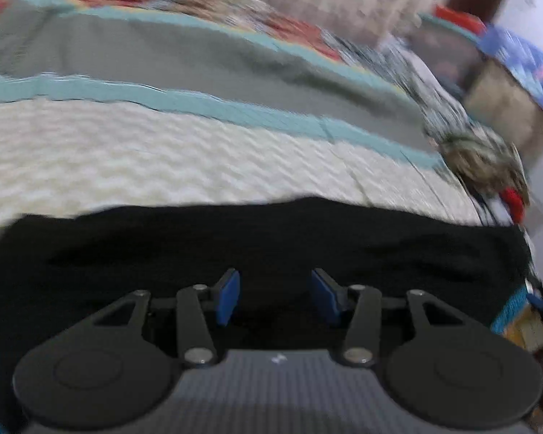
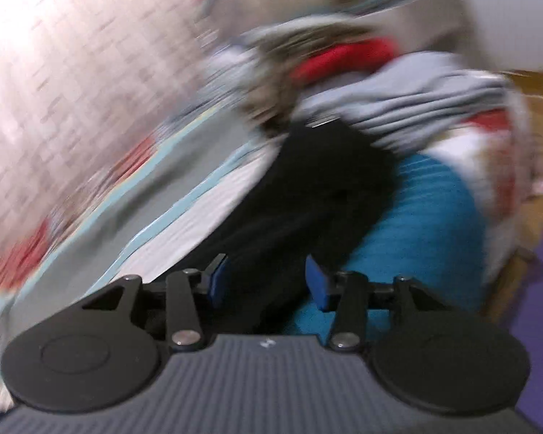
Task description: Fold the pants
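The black pants (image 1: 271,238) lie flat across the near part of the bed in the left wrist view. My left gripper (image 1: 275,278) hovers over them with its blue pads (image 1: 230,296) apart and nothing pinched between them. In the right wrist view the pants (image 2: 307,188) run as a dark strip away from me toward a clothes pile. My right gripper (image 2: 266,264) is above their near end with its pads (image 2: 316,285) apart. The black cloth shows through the gap, with neither pad visibly pressing on it. Both views are blurred.
A white quilted bedspread (image 1: 163,152) with teal and grey bands (image 1: 199,68) covers the bed. A pile of grey (image 2: 416,86) and red clothes (image 2: 344,54) sits past the pants. Teal fabric (image 2: 416,224) lies right of them. Wooden floor (image 2: 539,86) and a purple mat (image 2: 539,325) are at the right.
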